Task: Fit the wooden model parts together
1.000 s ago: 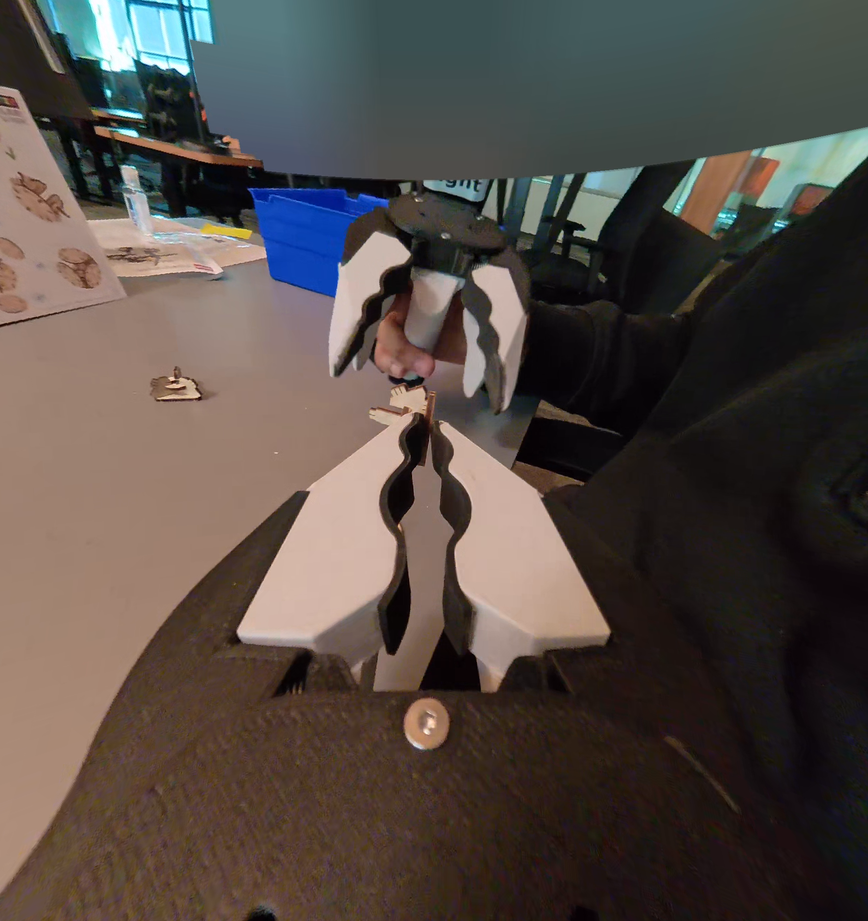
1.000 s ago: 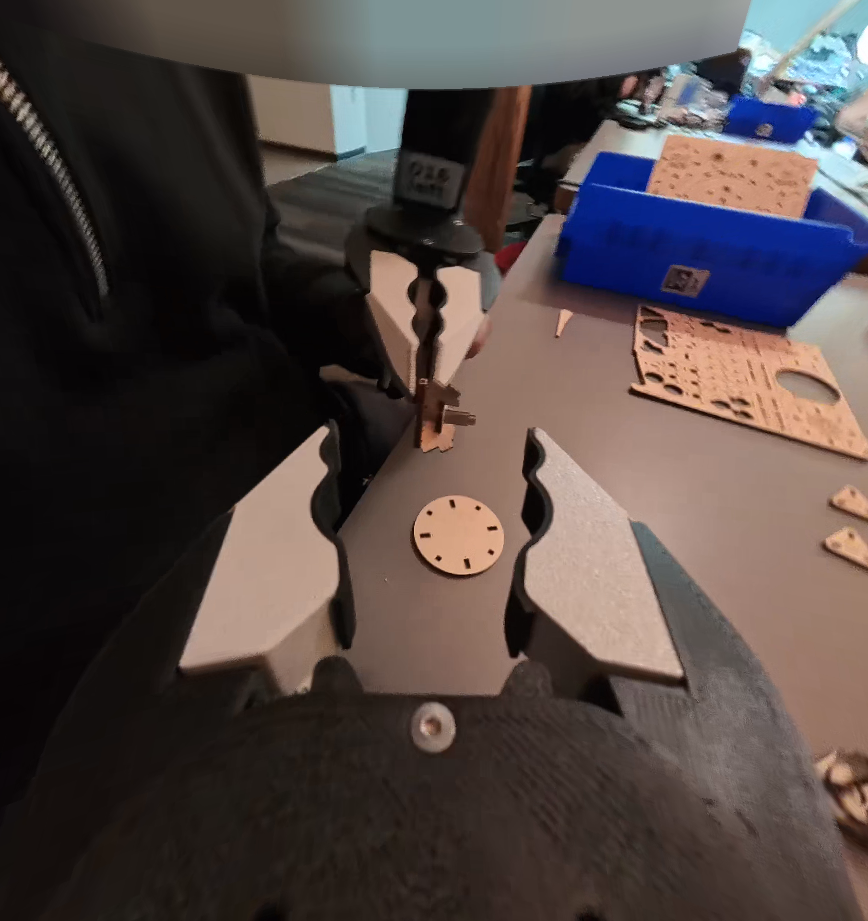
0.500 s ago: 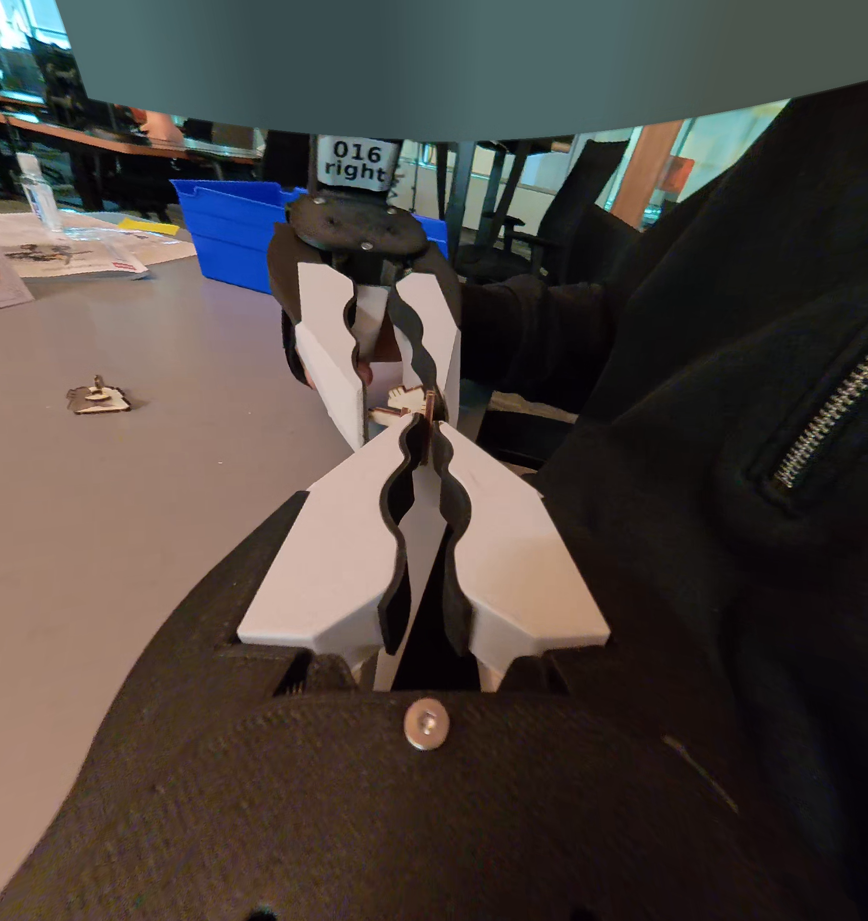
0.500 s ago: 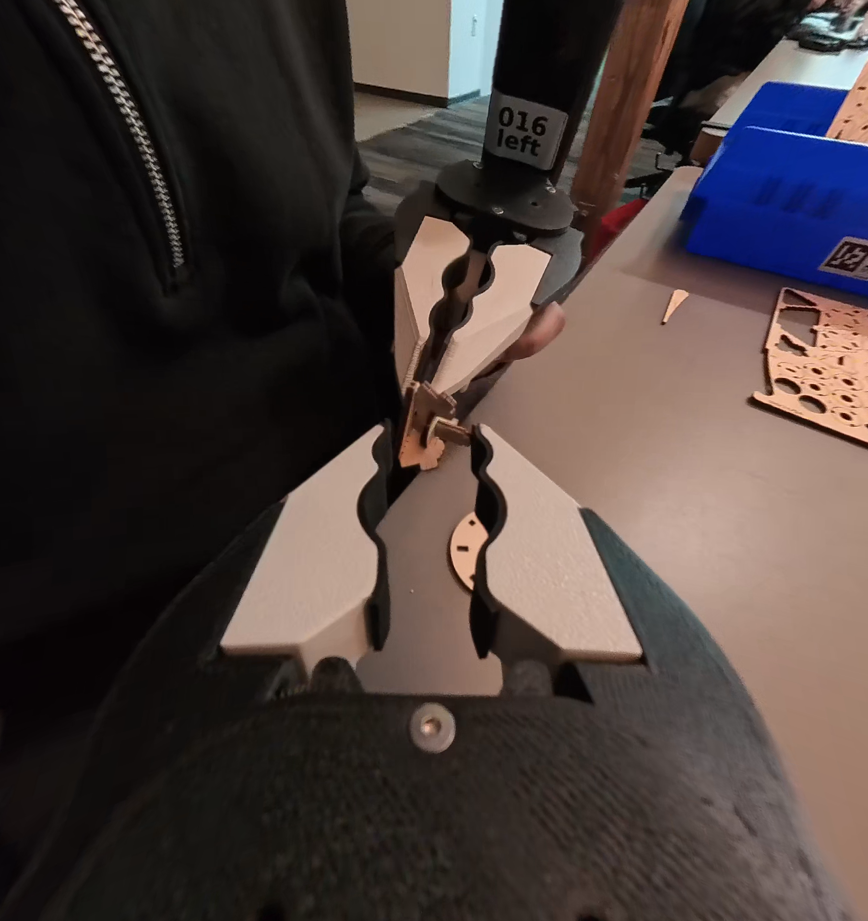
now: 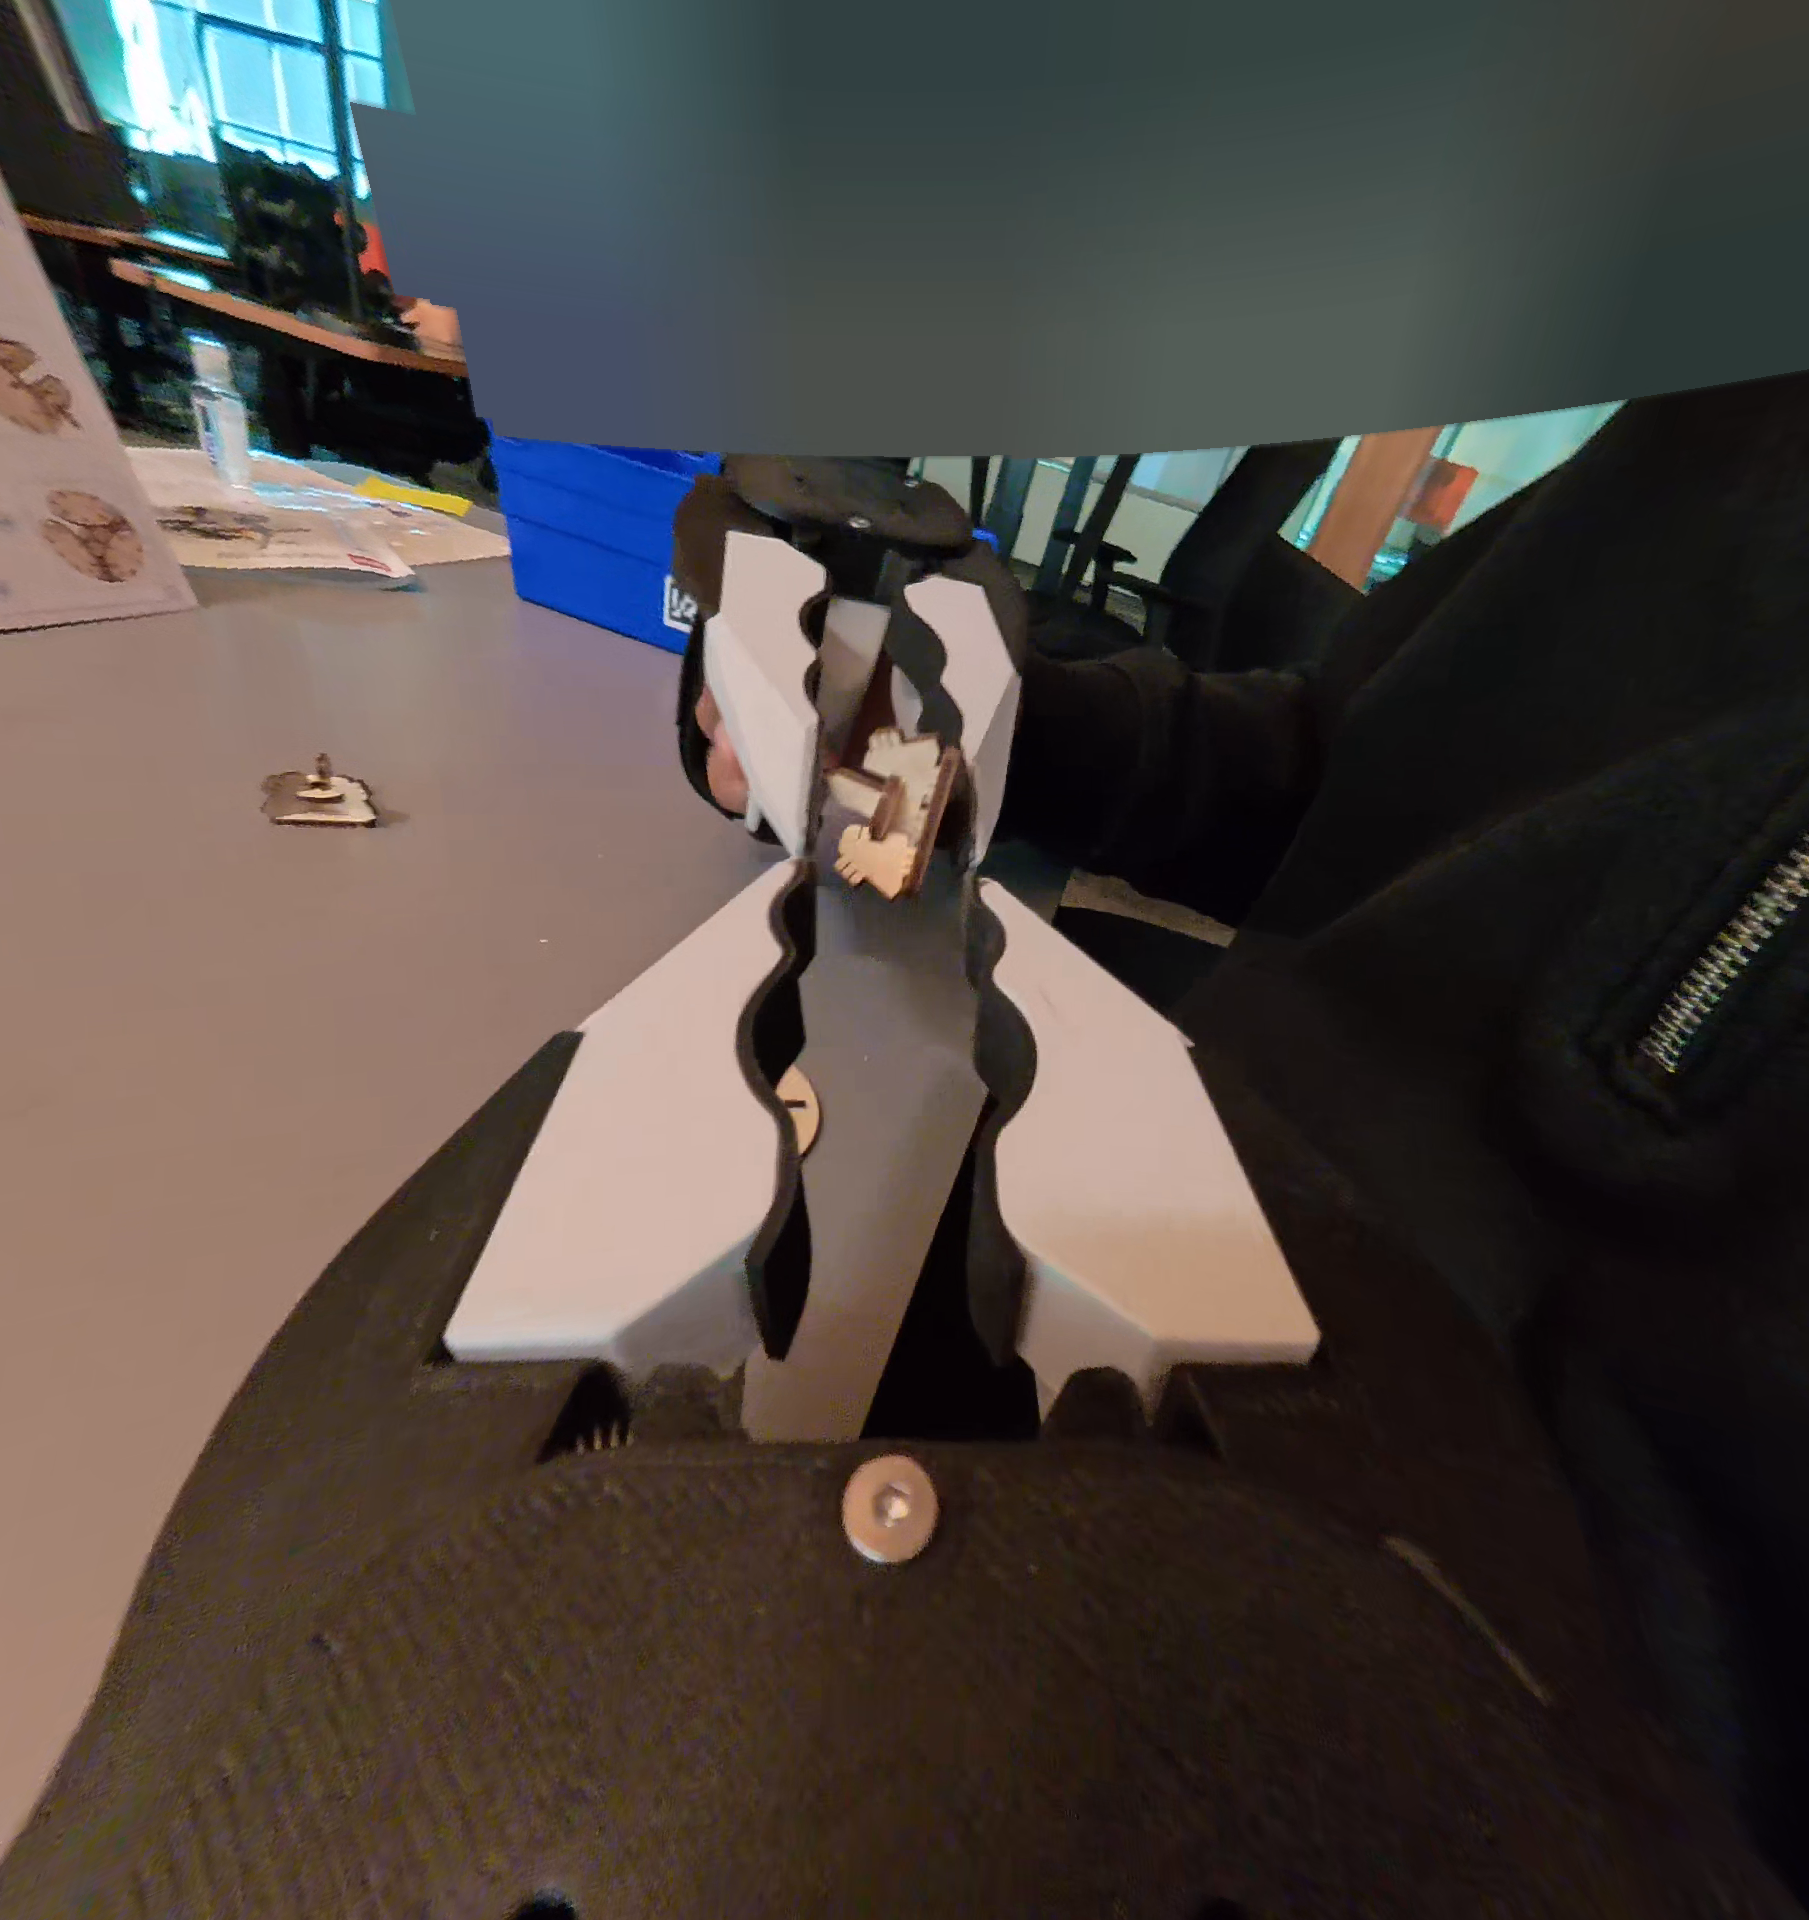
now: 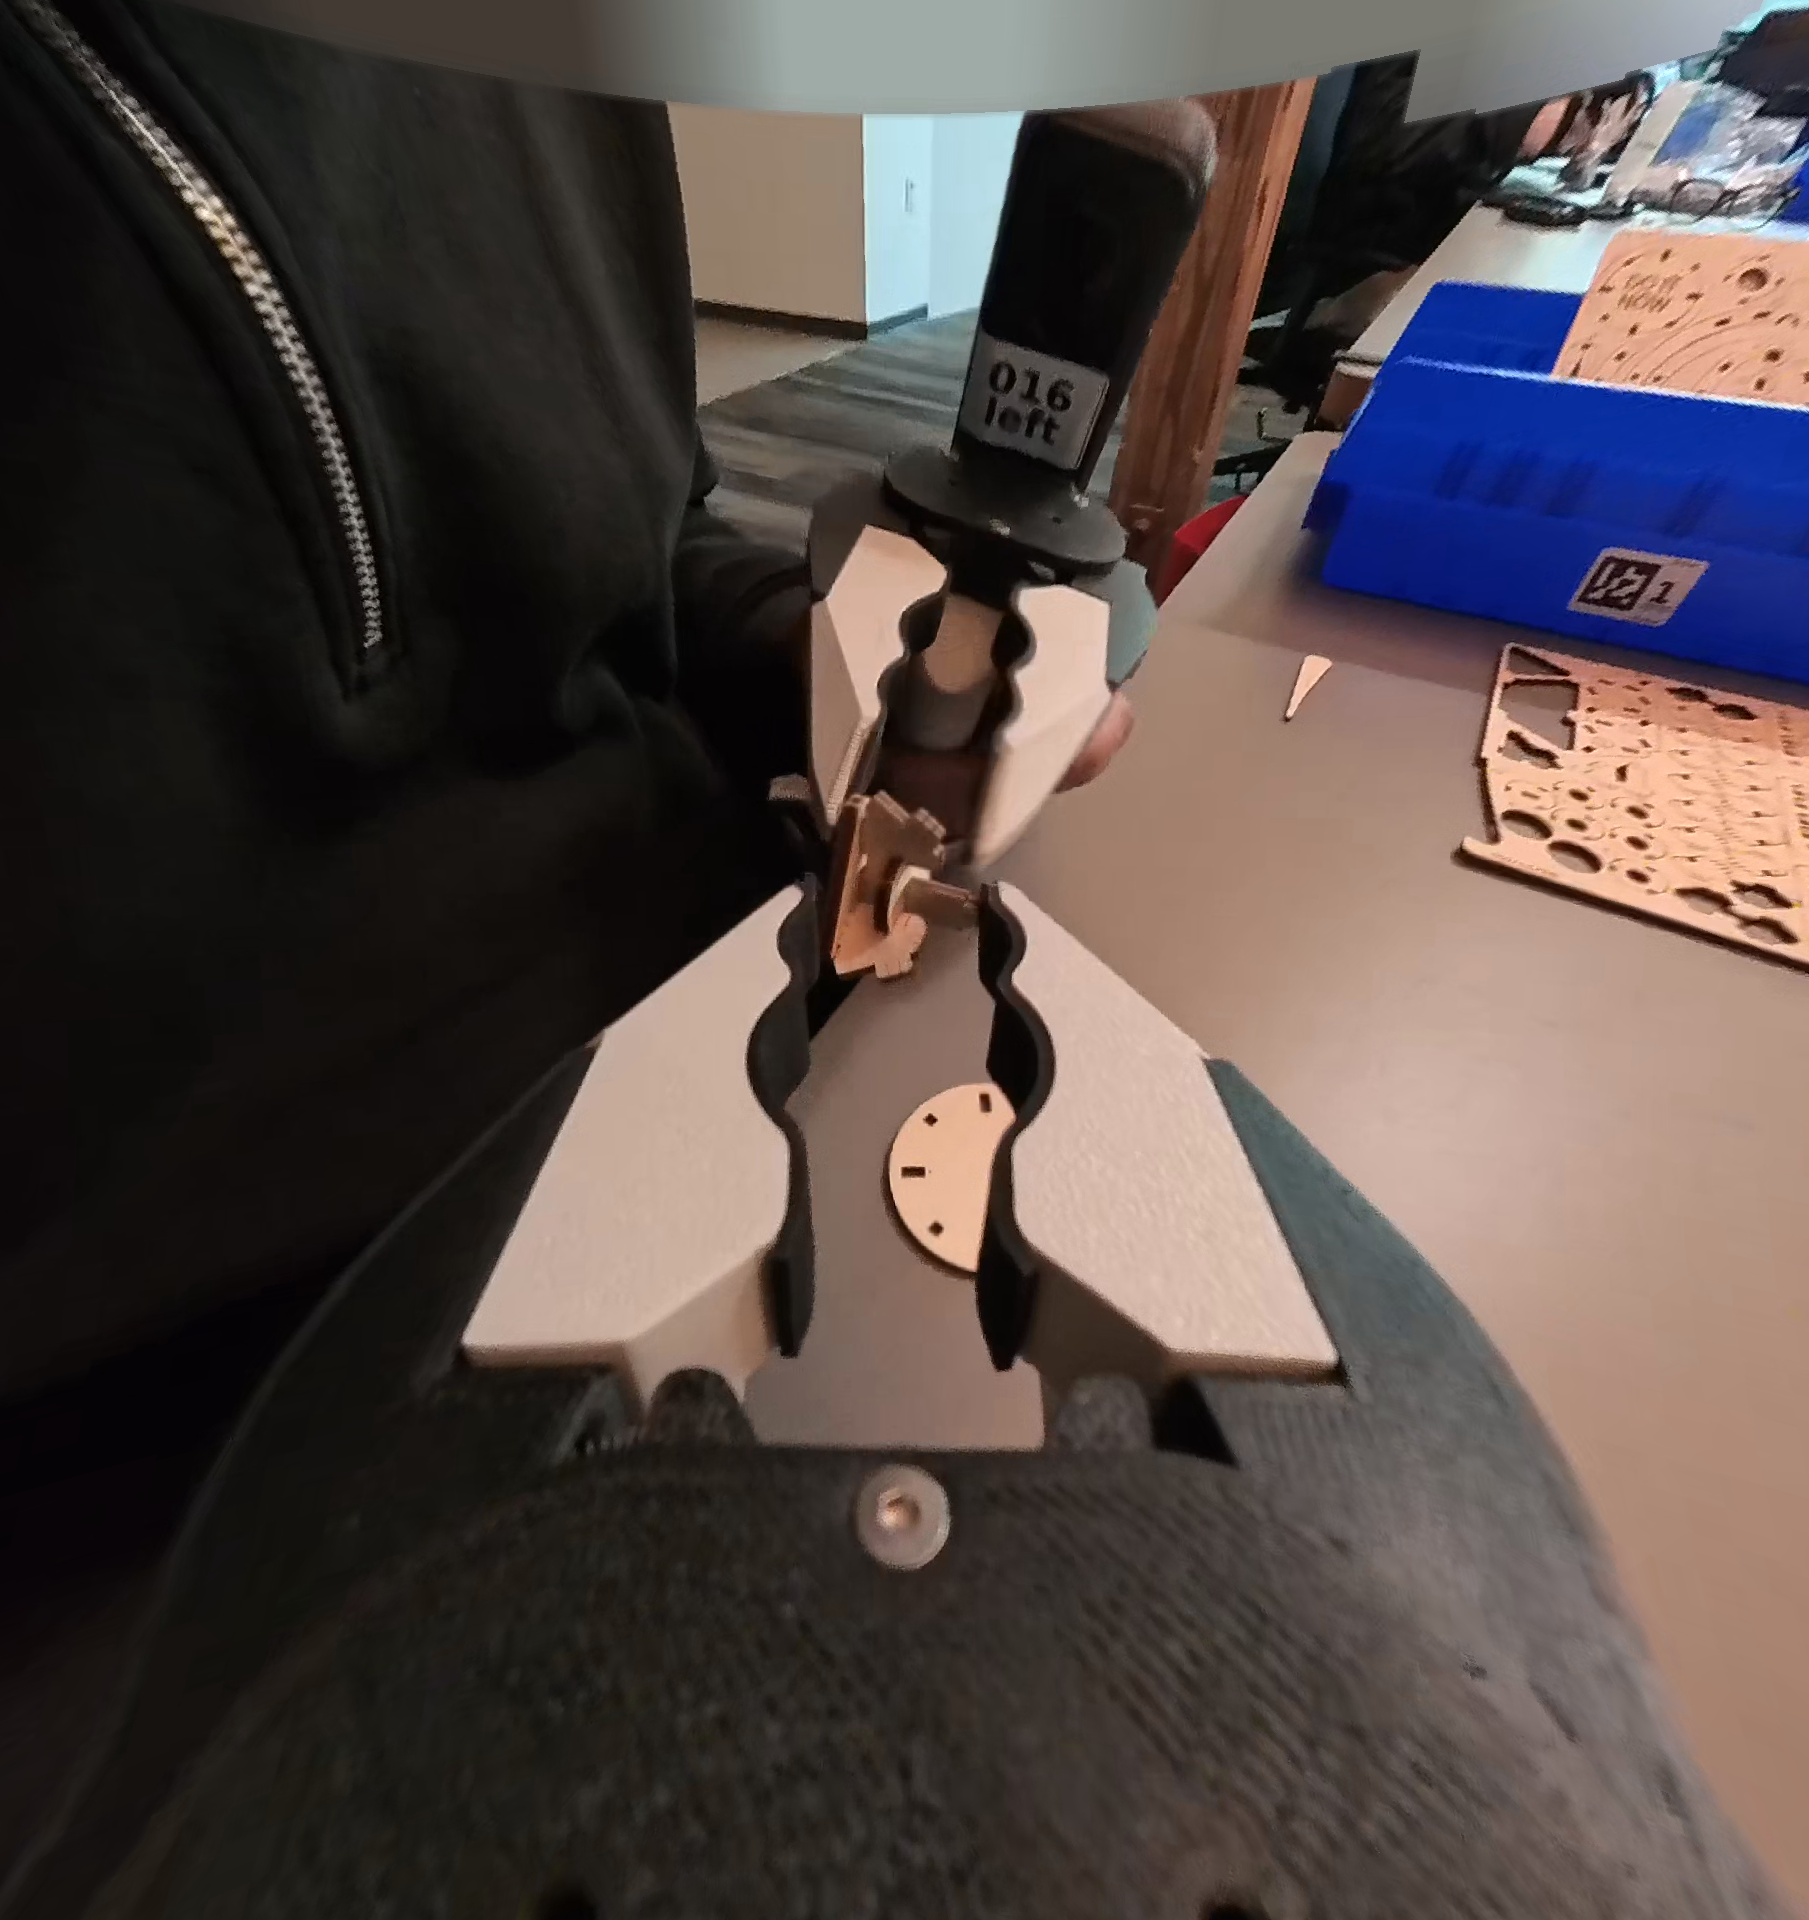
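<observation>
Left gripper [image 5: 884, 873]: clamped before, fingers now narrowly parted, empty. Right gripper [image 6: 895, 888]: narrowed, fingers pressing wooden peg assembly [image 6: 864, 883]. Slotted disc [image 6: 947, 1174]: on surface [image 6: 1399, 1143], six o'clock of assembly.

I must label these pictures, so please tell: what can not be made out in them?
- Right wrist view: disc half hidden by a finger.
- Right wrist view: cut sheet cropped by the edge.
- Left wrist view: small assembly on the table, too small to identify.
</observation>
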Demonstrator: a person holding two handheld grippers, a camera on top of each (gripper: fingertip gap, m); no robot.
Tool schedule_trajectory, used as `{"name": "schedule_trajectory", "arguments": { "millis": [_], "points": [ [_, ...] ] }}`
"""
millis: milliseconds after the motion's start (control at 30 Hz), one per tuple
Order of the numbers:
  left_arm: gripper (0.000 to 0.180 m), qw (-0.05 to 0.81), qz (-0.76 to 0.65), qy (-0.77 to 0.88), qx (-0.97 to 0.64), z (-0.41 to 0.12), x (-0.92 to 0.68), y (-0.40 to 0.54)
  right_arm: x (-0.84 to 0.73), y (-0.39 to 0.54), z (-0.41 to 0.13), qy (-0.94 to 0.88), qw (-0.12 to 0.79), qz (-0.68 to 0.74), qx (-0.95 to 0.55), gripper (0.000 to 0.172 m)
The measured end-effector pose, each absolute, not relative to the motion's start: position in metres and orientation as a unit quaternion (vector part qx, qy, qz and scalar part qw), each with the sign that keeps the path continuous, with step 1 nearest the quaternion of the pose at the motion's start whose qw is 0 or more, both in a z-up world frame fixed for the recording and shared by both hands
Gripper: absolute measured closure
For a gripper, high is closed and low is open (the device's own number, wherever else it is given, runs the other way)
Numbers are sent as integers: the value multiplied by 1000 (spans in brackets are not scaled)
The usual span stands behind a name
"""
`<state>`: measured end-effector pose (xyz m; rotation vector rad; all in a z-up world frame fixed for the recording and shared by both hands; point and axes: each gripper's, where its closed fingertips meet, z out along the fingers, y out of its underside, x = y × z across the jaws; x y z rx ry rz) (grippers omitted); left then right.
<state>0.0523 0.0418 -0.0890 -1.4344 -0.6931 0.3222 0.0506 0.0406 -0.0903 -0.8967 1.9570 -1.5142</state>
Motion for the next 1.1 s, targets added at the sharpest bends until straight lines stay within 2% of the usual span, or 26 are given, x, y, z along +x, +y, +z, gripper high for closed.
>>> {"name": "schedule_trajectory", "arguments": {
  "millis": [667, 800, 933, 1100],
  "points": [
    [149, 727, 122, -318, -597, -79, 50, 46, 50, 37, -73, 680, 290, -623, -255, 143],
    [152, 735, 113, -320, -587, -77, 49, 50, 52, 35, -73, 677, 283, -630, -255, 142],
    [163, 740, 115, -325, -578, -74, 48, 48, 52, 35, -74, 676, 290, -630, -251, 142],
    [164, 741, 111, -326, -577, -76, 48, 47, 53, 34, -76, 679, 290, -627, -247, 142]
  ]
}}
